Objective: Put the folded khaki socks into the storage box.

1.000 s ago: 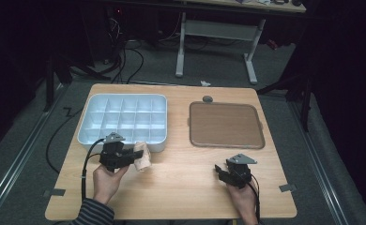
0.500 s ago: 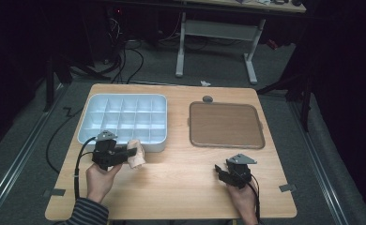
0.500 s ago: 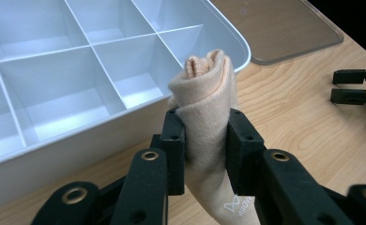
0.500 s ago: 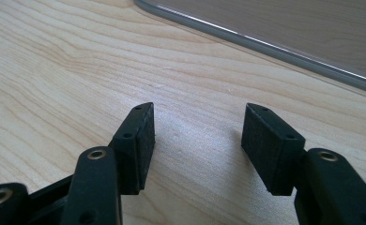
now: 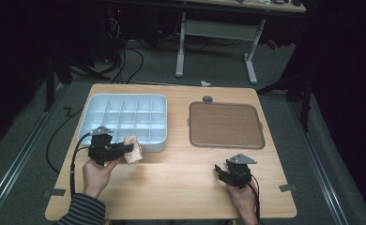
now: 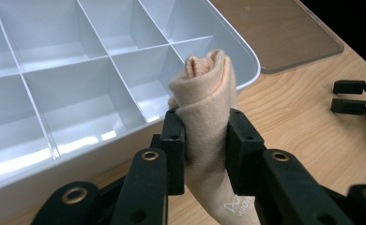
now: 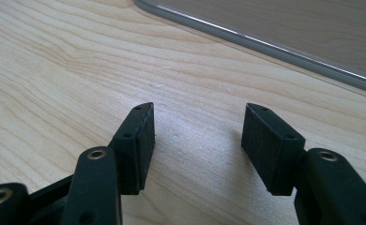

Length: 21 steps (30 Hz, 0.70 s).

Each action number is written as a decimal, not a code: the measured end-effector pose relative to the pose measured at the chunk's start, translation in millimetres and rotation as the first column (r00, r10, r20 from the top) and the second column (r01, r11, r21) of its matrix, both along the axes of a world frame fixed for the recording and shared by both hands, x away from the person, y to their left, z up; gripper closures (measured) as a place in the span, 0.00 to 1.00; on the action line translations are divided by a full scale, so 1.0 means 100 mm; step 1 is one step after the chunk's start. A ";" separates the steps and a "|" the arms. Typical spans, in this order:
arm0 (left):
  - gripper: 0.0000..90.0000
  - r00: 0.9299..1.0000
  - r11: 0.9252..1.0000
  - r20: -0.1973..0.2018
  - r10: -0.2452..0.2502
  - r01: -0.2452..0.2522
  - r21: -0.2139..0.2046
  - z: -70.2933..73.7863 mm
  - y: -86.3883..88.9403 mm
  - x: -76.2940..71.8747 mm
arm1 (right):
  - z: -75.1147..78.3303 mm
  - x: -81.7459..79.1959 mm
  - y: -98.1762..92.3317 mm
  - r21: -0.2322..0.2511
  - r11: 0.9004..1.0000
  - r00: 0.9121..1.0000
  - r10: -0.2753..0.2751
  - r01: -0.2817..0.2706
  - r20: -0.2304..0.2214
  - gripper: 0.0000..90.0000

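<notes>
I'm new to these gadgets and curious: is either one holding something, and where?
The left gripper clamps a rolled beige cloth around its middle, near the white compartment tray. The right gripper is open and holds nothing.

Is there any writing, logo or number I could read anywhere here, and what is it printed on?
Rolled beige sock, held in the left gripper: a small white logo and a short word printed near its lower end, upside down and too blurred to read.
White compartment tray, brown lid, wooden table, right gripper: no writing visible.
</notes>
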<state>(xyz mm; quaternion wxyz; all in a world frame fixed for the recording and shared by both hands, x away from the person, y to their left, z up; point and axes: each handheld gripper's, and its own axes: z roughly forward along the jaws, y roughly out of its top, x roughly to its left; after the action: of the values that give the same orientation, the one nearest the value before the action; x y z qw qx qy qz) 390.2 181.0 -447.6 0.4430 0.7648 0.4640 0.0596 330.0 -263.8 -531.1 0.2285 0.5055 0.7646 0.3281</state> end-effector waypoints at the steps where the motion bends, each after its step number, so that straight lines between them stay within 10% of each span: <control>1: 0.80 1.000 1.000 -0.005 0.000 0.000 -0.007 0.01 0.01 0.01 | 0.00 0.00 0.00 0.000 1.000 1.000 0.000 0.000 0.000 0.50; 21: 0.80 1.000 0.999 0.019 0.013 -0.014 0.049 0.17 0.06 0.14 | 0.00 0.00 0.00 -0.002 1.000 1.000 -0.001 0.001 0.001 0.50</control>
<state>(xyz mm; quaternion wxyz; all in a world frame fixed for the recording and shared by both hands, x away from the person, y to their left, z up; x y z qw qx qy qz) 404.2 186.7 -431.1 0.4279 0.7717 0.4635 0.0812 330.0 -263.6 -531.2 0.2296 0.5057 0.7644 0.3275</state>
